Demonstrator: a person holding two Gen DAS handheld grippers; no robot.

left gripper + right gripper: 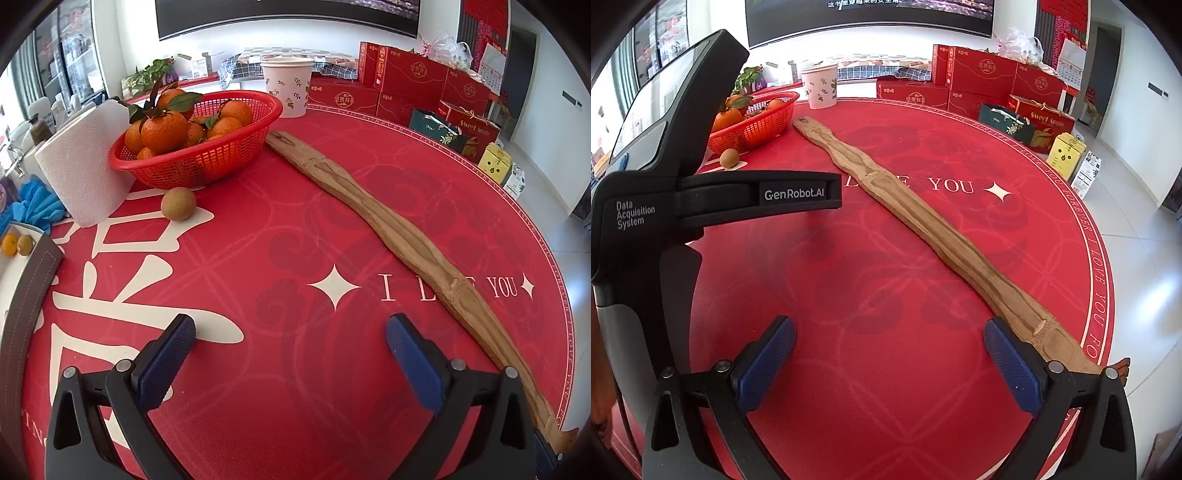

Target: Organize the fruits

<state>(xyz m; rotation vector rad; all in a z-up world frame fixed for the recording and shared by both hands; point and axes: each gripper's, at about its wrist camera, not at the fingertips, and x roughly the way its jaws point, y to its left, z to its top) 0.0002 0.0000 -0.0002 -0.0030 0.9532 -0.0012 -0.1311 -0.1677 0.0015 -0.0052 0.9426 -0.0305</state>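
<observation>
A red mesh basket [207, 162] at the far left of the round red table holds several oranges [164, 131] with leaves. A brown kiwi [178, 204] lies on the cloth just in front of the basket. My left gripper [291, 354] hovers open over bare cloth, well short of the kiwi, nothing between its blue pads. My right gripper [890, 360] is open too, above the cloth, its right finger close to a long wooden strip [923, 225]. The basket [753, 127] and kiwi [729, 158] show far off in the right wrist view, behind the left gripper's black body [665, 166].
The wooden strip [388, 225] lies diagonally across the table. A paper towel roll [85, 170] stands left of the basket, a floral paper cup [287, 86] behind it. A grey box [22, 243] at the left edge holds two small fruits. Red gift boxes [406, 81] are stacked beyond the table.
</observation>
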